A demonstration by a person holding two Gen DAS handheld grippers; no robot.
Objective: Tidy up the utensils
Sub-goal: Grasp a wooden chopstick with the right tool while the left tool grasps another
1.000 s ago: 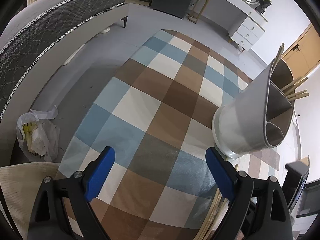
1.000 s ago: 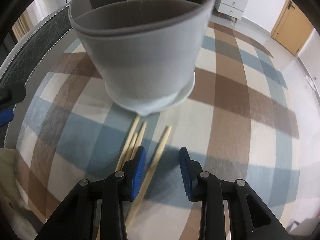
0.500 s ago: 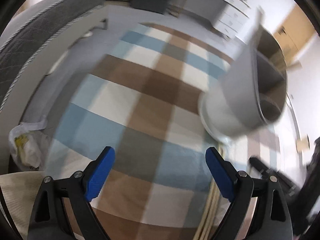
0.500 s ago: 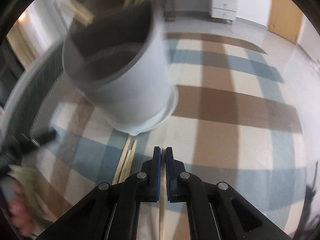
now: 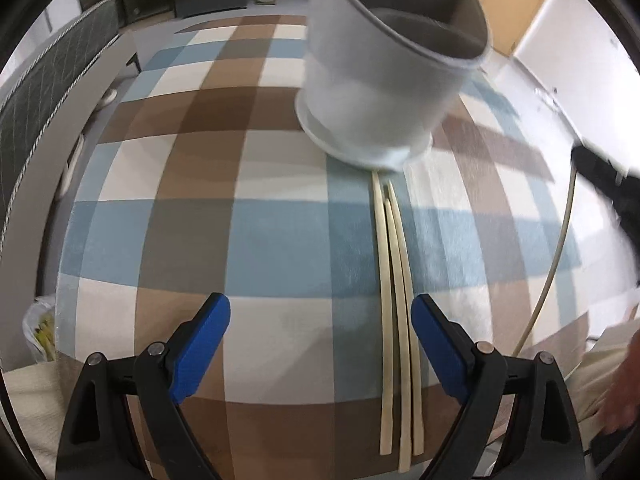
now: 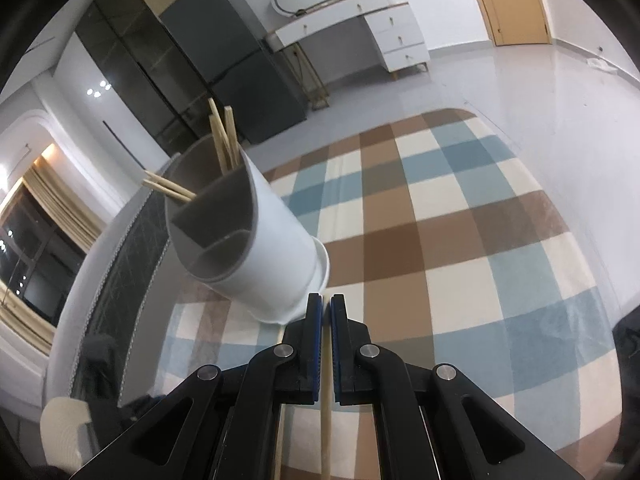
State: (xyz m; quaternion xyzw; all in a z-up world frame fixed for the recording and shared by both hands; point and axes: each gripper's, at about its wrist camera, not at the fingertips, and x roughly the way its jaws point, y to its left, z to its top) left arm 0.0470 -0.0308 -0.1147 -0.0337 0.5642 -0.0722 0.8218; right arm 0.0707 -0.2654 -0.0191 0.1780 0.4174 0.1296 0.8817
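Note:
A white utensil holder [image 5: 380, 80] with grey inner compartments stands on the checked tablecloth [image 5: 200, 220]. Three pale chopsticks [image 5: 394, 300] lie side by side in front of the holder, reaching toward the table's near edge. My left gripper [image 5: 320, 320] hovers over the cloth, open and empty, its right finger just beside them. My right gripper [image 6: 326, 308] is shut on a single chopstick [image 6: 325, 408], raised above the table near the holder [image 6: 264, 256]. That chopstick [image 5: 560, 248] also shows in the left wrist view. Several chopsticks [image 6: 224, 140] stand in the holder's back compartment.
A grey mattress [image 5: 24, 120] runs along the left of the table, with a plastic bag [image 5: 40, 328] on the floor. A person's hand [image 5: 624, 392] shows at the lower right. A dark fridge [image 6: 240, 80] and a white dresser [image 6: 360, 28] stand across the room.
My right gripper closed on one chopstick and rose with it, turning. My left gripper stayed open and swung over toward the three chopsticks lying by the holder.

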